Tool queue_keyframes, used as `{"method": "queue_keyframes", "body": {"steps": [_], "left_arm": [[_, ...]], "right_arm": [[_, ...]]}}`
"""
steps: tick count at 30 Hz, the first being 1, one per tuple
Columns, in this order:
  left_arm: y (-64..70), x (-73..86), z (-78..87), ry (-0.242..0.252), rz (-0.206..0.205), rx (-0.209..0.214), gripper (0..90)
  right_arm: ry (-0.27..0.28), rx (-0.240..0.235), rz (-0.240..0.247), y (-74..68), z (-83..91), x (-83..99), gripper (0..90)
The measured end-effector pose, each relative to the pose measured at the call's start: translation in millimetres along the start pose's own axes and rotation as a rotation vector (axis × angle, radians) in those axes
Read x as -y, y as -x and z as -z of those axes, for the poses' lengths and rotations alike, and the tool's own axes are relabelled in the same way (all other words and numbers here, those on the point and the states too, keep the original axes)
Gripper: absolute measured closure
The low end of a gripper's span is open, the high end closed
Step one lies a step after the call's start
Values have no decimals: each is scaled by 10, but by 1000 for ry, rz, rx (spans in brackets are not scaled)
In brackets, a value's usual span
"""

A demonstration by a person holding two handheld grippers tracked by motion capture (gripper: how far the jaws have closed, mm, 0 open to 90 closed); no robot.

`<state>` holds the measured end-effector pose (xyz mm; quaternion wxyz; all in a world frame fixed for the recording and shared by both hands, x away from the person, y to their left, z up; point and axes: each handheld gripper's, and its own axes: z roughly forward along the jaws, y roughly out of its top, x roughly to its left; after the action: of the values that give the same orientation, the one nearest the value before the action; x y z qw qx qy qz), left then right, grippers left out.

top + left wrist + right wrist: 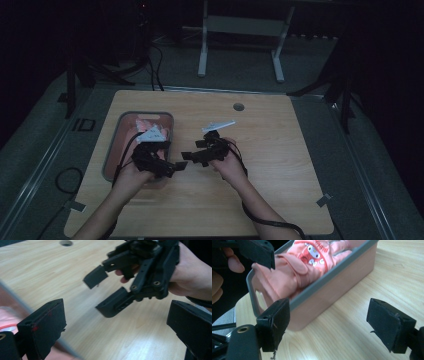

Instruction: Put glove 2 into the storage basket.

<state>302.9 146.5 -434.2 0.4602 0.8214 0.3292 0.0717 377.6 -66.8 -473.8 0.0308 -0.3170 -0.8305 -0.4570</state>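
Observation:
A pink bin with a grey rim [111,145] stands on the left of the wooden table [280,165]. In it lies a pink garment [142,123] with a cartoon print [312,252]. My left gripper [172,167] hovers at the bin's near right corner, jaws open and empty, pointing right. My right gripper [192,157] faces it from a short way off, also open and empty. In the left gripper view my own jaws [116,327] frame the right gripper [95,295]. In the right gripper view my jaws [332,322] stand wide before the bin's wall [332,292].
A round cable hole [238,106] sits in the table's far middle. Behind the table stands a white table frame [240,30] on the dark floor. Cables trail from both grippers toward the table's near edge. Bare wood lies to the right of the hands.

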Motion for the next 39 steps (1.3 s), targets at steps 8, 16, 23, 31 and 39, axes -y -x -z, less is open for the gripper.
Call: {"method": "queue_keyframes", "body": {"steps": [8, 16, 23, 31, 39], "left_arm": [[306, 24, -308, -37, -50, 71, 23], [444, 100, -535, -79, -72, 86, 23], [488, 211, -734, -121, -76, 108, 23], [509, 357, -933, -151, -64, 123, 23], [541, 510, -1108, -152, -82, 153, 23]], "right_arm": [[-1, -3, 28, 100, 198, 255, 186], [0, -1, 46, 183, 318, 449, 176], [-7, 13, 58, 278, 379, 678, 166], [-35, 10, 73, 373, 409, 898, 148], [-19, 28, 84, 437, 482, 1072, 146]]}}
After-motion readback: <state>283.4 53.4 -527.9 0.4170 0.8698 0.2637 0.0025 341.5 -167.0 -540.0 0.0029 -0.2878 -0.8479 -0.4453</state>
